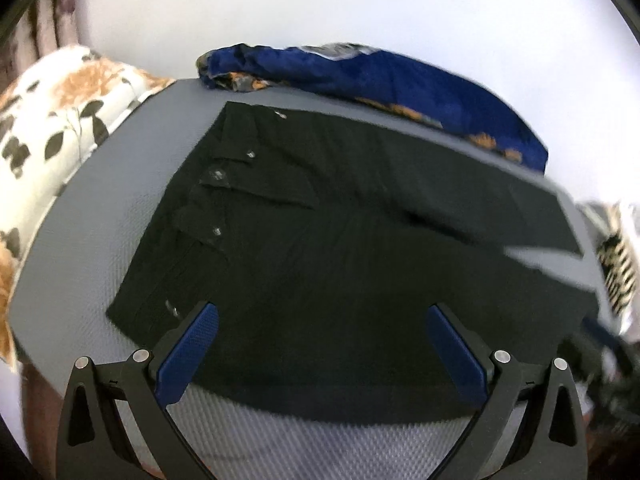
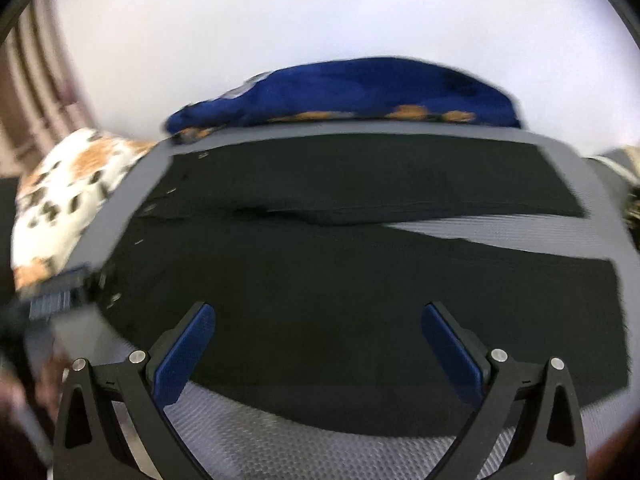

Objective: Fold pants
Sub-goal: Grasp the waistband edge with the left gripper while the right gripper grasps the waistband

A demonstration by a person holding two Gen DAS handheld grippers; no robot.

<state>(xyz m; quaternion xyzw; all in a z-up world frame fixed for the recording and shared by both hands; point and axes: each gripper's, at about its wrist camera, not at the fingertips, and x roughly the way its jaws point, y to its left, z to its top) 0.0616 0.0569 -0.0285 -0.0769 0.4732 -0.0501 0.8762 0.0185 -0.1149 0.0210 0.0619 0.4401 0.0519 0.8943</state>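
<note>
Both grippers, left [image 1: 320,312] and right [image 2: 318,312], gape empty above the pants [image 1: 320,240] spread flat on the mat [image 1: 100,208].

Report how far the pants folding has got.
Done: the black pants lie spread flat on the grey mat, legs apart. In hand: nothing; the left tool and right tool hover open over the near edge. Left: every fold.
</note>
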